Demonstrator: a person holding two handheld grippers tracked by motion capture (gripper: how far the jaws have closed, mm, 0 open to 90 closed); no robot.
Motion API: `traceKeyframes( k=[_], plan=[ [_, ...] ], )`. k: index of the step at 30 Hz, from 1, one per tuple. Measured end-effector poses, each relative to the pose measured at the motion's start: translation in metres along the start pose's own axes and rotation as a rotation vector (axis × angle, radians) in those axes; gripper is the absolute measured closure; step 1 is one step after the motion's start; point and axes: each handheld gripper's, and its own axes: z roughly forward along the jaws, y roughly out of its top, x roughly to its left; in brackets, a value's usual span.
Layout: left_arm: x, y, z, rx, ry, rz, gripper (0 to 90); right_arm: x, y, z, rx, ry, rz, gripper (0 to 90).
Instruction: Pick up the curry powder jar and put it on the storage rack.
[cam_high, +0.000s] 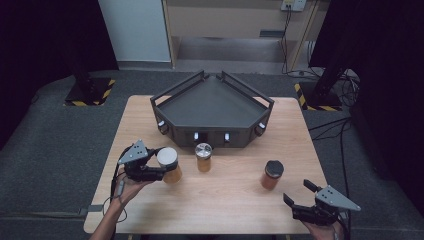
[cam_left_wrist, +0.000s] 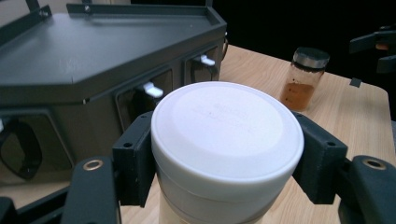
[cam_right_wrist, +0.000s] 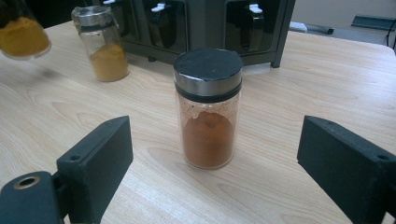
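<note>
While the left gripper (cam_high: 159, 165) is clenched on the white-lidded jar (cam_high: 168, 163), keep the squeeze firm and the jar upright. In the left gripper view the pads (cam_left_wrist: 134, 158) press both sides just under the white lid (cam_left_wrist: 227, 128). In the right gripper view the jar's base appears to hang clear of the table (cam_high: 220, 200).

1. The jar sits at approx. 8 o'clock of the table, w/ the rack (cam_high: 212, 107) at 12.
2. The silver-lidded jar (cam_high: 203, 156) stands just beside, at 3 o'clock of the held jar. Lift higher before any sideways travel, so the two do not knock.
3. Avoid tilting: the contents look like loose yellow powder.
4. The right gripper (cam_high: 300, 194) is released, jaws wide, at approx. 5 o'clock. The black-lidded jar (cam_high: 272, 174) stands just ahead of it, untouched.
</note>
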Motion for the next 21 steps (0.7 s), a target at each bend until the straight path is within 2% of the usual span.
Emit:
traceKeyframes(
  k=[10, 17, 21],
  plan=[
    [0.004, 0.035, 0.006, 0.011, -0.010, 0.002, 32.1, -0.001, 0.000, 0.001, 0.000, 0.003, -0.002, 10.2],
    [0.007, 0.062, 0.008, 0.025, 0.012, -0.008, 32.1, -0.001, 0.000, 0.001, -0.001, 0.005, -0.001, 10.3],
    [0.008, 0.071, 0.010, 0.026, 0.023, -0.016, 32.0, -0.002, -0.001, 0.001, -0.001, 0.006, 0.001, 10.3]
  ],
)
